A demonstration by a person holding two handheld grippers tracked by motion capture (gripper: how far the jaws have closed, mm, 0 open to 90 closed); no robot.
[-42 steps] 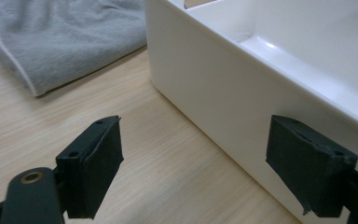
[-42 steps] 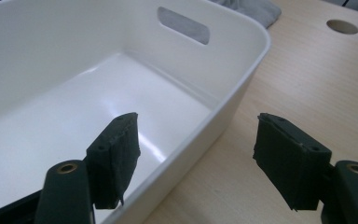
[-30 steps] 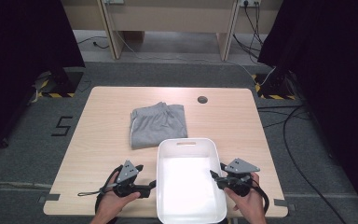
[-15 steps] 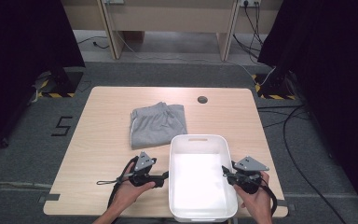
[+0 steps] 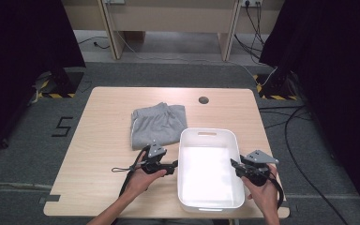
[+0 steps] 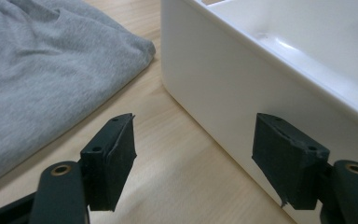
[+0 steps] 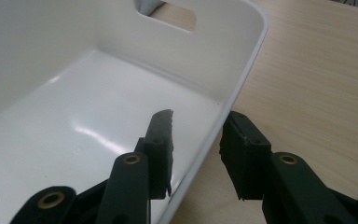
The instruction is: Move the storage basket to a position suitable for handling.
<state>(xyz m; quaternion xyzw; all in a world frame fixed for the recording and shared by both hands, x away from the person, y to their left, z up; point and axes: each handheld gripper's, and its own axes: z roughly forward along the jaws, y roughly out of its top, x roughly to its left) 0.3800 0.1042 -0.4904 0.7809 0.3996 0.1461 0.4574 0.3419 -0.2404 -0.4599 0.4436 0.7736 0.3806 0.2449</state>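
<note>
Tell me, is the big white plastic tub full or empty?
Empty. The white plastic tub shows only its bare, shiny floor inside, seen from the high view and the right gripper view.

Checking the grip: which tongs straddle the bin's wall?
The right tongs: one jaw inside the white bin, one outside. The left tongs stay outside.

A recording lab is showing here: black curtains point(image 5: 23, 42) hanging around a wooden counter point(image 5: 103, 122), cables point(image 5: 295, 126) trailing over grey carpet point(image 5: 18, 136), hazard-striped tape point(image 5: 51, 95).
</note>
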